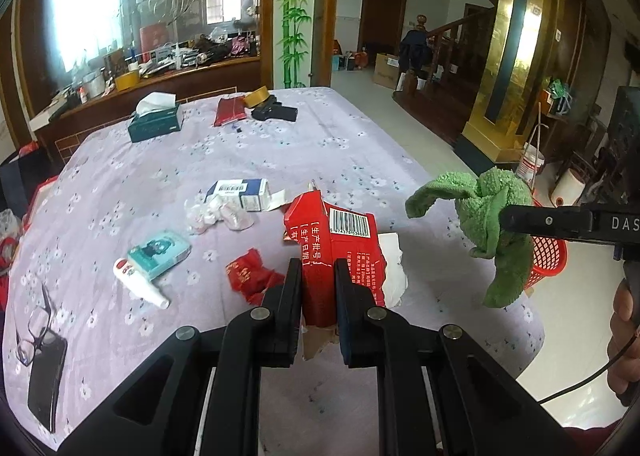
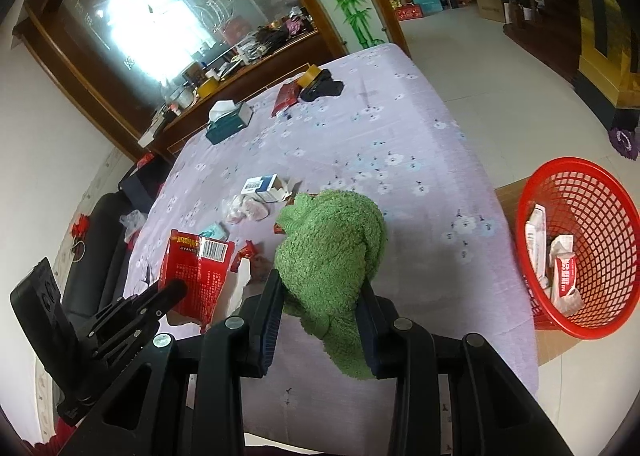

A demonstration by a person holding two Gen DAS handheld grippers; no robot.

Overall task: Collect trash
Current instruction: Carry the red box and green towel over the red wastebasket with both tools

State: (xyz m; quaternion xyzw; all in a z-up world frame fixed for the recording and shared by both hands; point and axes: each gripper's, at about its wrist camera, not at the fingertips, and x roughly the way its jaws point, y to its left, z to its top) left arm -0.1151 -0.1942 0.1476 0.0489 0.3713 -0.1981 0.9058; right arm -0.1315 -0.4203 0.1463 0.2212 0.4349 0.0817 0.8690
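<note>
My left gripper (image 1: 318,272) is shut on a torn red carton (image 1: 340,248) with a barcode and holds it above the table; the carton also shows in the right wrist view (image 2: 196,276). My right gripper (image 2: 322,284) is shut on a green towel (image 2: 332,252), held above the table's near right edge; the towel also shows in the left wrist view (image 1: 488,223). On the purple flowered tablecloth (image 1: 320,143) lie a red wrapper (image 1: 250,276), a white-blue box (image 1: 240,191), crumpled plastic (image 1: 218,213) and white paper (image 1: 394,268). A red mesh basket (image 2: 580,248) holding trash stands on the floor to the right.
A teal packet (image 1: 160,252), a white tube (image 1: 138,282), glasses (image 1: 34,330) on a black phone (image 1: 46,380), a tissue box (image 1: 156,119), a red pouch (image 1: 230,109), a tape roll (image 1: 256,95) and a black tool (image 1: 276,111) also lie on the table.
</note>
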